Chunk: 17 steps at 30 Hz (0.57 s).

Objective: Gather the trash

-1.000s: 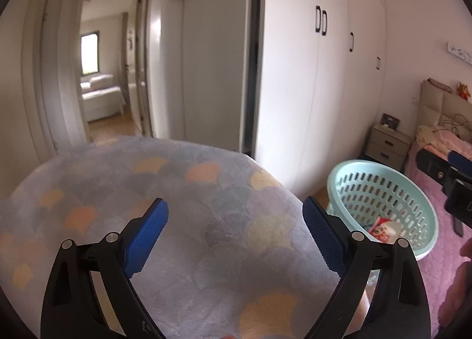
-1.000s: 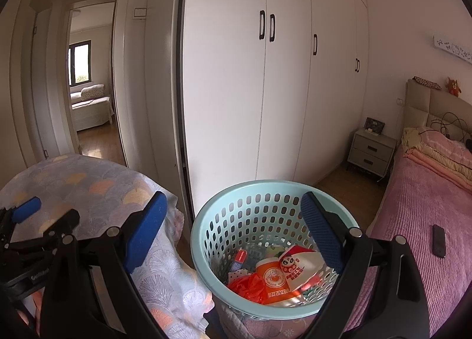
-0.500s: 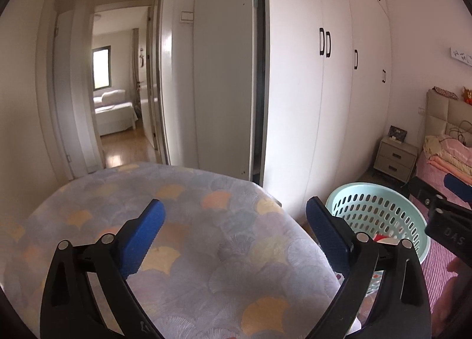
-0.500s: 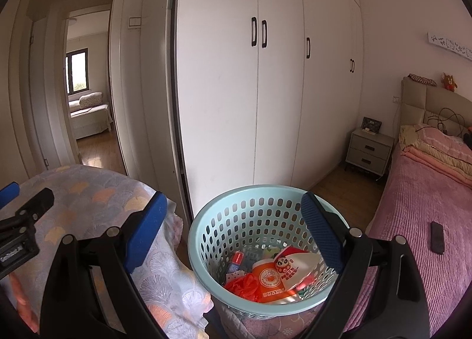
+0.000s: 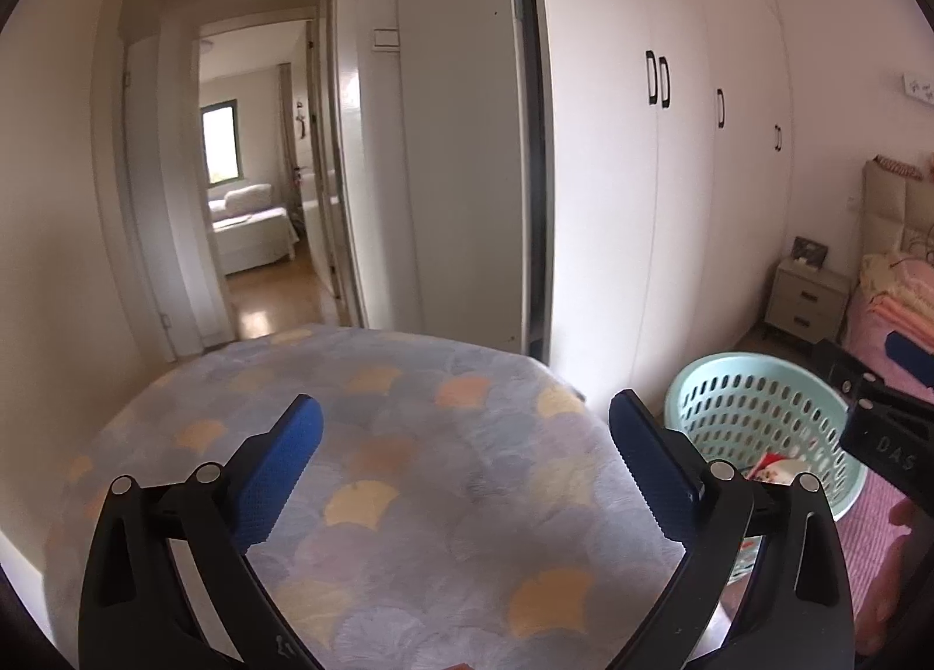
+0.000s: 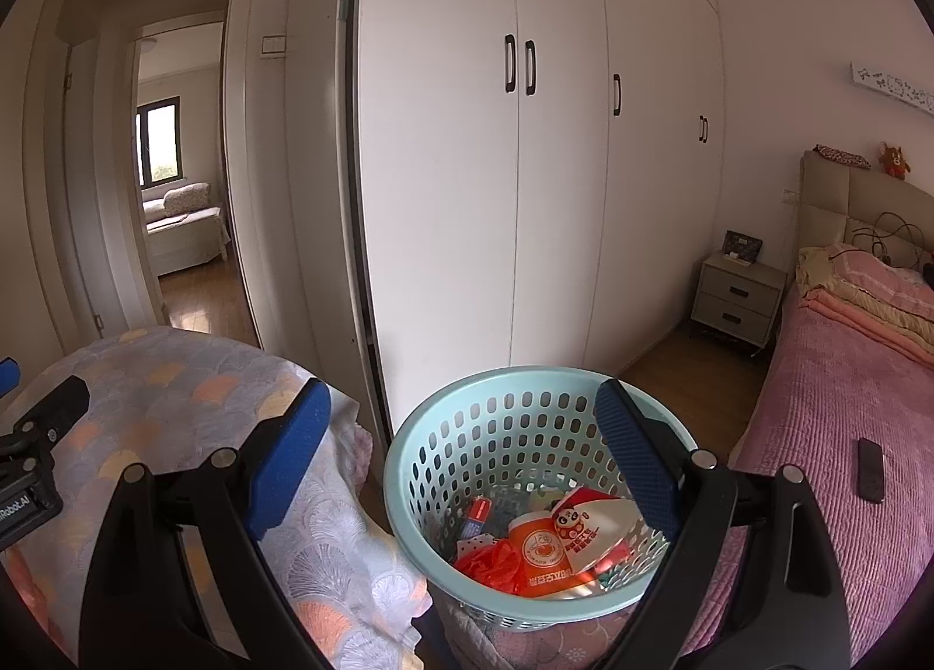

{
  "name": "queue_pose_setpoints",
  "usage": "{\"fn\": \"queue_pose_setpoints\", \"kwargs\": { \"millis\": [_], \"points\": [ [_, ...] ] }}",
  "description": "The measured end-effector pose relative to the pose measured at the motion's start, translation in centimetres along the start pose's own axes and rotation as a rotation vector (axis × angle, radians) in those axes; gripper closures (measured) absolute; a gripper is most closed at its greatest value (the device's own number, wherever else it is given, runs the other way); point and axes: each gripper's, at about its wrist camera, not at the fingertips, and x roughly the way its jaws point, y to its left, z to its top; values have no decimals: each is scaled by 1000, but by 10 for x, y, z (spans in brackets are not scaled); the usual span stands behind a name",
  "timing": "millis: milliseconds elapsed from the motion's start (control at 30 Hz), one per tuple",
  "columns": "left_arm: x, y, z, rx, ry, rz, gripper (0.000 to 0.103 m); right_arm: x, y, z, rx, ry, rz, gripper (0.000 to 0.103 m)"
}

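A light-blue perforated basket (image 6: 449, 436) stands between a cloth-covered table and the bed. It holds trash: an orange cup (image 6: 540, 550), a white panda wrapper (image 6: 589, 518), a red bag (image 6: 487, 562) and a small red tube (image 6: 476, 512). My right gripper (image 6: 461, 436) is open and empty above the basket. My left gripper (image 5: 464, 451) is open and empty above the table (image 5: 408, 436). The basket also shows in the left wrist view (image 5: 753, 401), with the right gripper (image 5: 875, 413) beside it.
White wardrobe doors (image 6: 525, 174) fill the back wall. A pink bed (image 6: 846, 407) with a black remote (image 6: 871, 468) lies on the right, a nightstand (image 6: 738, 296) beyond it. An open doorway (image 5: 257, 215) leads to another room at the left.
Both grippers have risen and tilted up slightly; the table and basket sit lower in view. Both stay open and empty.
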Motion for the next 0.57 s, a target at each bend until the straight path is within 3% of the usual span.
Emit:
{"fn": "queue_pose_setpoints", "kwargs": {
  "millis": [267, 467, 567],
  "points": [
    [-4, 8, 3, -28, -16, -3, 8, 2, 8, 1, -17, 2, 12, 15],
    [-2, 23, -1, -54, 18, -25, 7, 4, 23, 3, -38, 4, 22, 15],
    [-4, 33, -3, -64, 10, 12, 7, 7, 34, 4, -48, 8, 40, 15]
  ]
}}
